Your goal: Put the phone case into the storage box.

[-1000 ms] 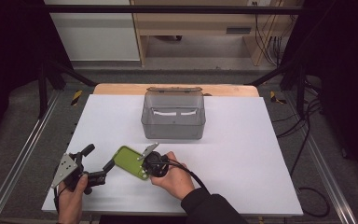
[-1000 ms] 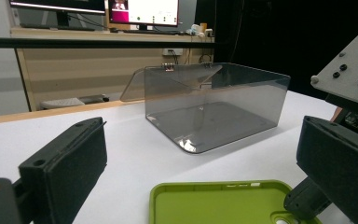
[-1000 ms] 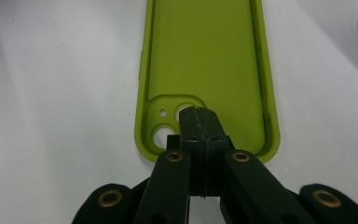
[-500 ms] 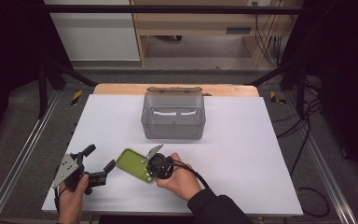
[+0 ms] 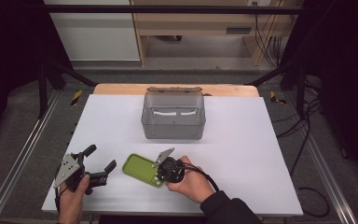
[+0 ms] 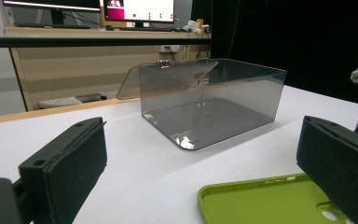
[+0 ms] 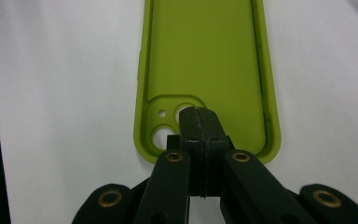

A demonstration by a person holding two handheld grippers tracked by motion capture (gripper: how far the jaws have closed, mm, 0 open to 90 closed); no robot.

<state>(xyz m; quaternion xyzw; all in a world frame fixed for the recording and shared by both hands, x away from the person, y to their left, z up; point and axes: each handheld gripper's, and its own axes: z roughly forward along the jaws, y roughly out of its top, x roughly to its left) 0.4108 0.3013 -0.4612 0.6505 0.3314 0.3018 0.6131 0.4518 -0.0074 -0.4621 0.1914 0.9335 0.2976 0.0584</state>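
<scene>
A lime-green phone case lies lengthwise straight ahead of the right gripper, whose jaws are pressed together over its camera end, while the left gripper waits nearby with jaws apart.

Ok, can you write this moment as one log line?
right gripper: shut, tips on green phone case | left gripper: open, empty | clear box: lid open, empty

The white table is brightly, evenly lit from above; surroundings are left dark, close-ups slightly softened.

Left tool held low with jaws wide apart, right tool pointing down, jaws pressed together
</scene>
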